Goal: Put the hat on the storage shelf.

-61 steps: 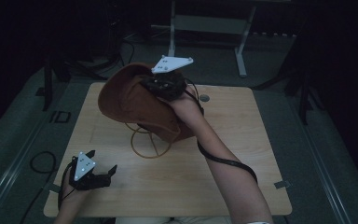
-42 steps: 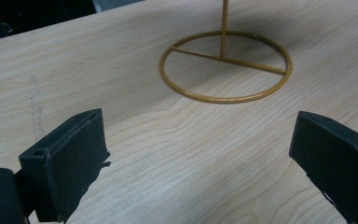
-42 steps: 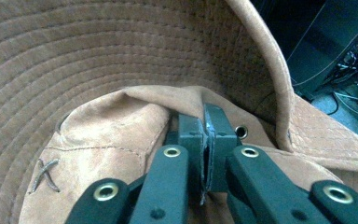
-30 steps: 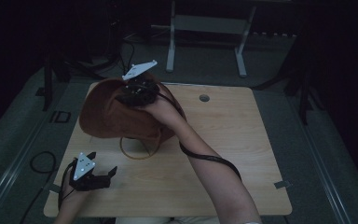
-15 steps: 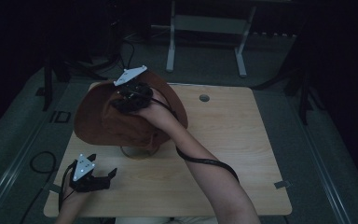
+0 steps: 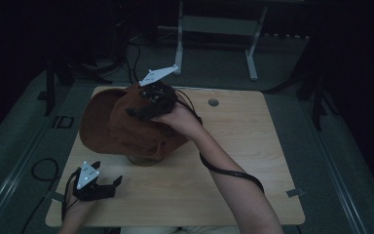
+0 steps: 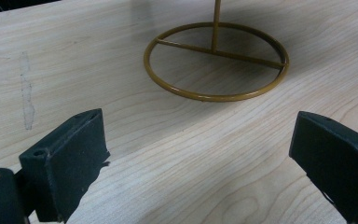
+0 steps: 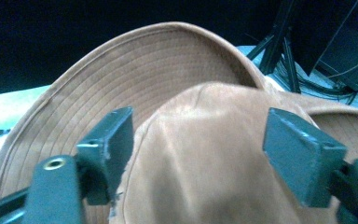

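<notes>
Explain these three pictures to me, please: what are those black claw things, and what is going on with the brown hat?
There is no robot here: a person at a wooden table holds a hand-held two-jaw gripper in each hand. One picture comes from a camera above, looking down on the table. The other two come from small cameras riding on the grippers, looking out between their black jaws.

The right gripper is over the crown of the brown hat, which sits on a thin gold wire stand. Its jaws have just been opening; in the right gripper view the crown bulges between them, the left jaw close against it, the right one apart.

The left gripper rests near the table's front edge, jaws wide open and holding nothing, pointing at the stand's ring base.
</notes>
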A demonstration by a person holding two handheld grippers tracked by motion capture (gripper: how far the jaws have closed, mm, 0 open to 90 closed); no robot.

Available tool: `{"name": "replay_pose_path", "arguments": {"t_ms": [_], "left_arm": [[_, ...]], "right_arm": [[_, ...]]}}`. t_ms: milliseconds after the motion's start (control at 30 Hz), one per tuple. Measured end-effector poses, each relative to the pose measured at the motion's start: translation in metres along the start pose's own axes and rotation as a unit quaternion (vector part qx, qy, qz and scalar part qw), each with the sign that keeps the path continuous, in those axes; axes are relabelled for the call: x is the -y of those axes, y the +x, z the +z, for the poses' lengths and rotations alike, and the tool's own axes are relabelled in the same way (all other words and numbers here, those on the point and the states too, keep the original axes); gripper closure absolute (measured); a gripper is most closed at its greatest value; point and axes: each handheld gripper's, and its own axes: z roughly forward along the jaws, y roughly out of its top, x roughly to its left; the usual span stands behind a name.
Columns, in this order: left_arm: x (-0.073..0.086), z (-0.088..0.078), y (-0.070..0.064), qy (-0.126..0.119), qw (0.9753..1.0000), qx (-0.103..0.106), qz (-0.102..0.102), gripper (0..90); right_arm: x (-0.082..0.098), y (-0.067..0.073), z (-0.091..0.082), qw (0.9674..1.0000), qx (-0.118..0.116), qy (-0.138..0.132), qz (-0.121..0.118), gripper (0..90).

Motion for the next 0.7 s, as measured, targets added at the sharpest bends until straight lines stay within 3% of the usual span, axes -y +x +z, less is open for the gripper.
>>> {"name": "replay_pose_path", "arguments": {"t_ms": [100, 200, 400, 700], "left_arm": [[0.000, 0.001, -0.001, 0.001, 1.0000, -0.001, 0.002, 4.5], [0.000, 0.001, -0.001, 0.002, 1.0000, -0.001, 0.003, 4.6], [0.001, 0.001, -0.001, -0.002, 1.0000, -0.006, 0.004, 4.6], [0.001, 0.003, -0.005, 0.002, 0.9999, 0.000, 0.011, 4.6]], "right_arm": [[0.009, -0.002, -0.009, 0.9999, -0.014, -0.008, 0.001, 14.5], [0.019, -0.004, -0.018, 0.9995, -0.021, -0.025, 0.005, 13.7], [0.036, -0.007, -0.036, 0.9994, 0.004, -0.035, -0.008, 13.7], [0.064, -0.012, -0.067, 0.9985, 0.029, -0.046, -0.002, 13.8]]}}
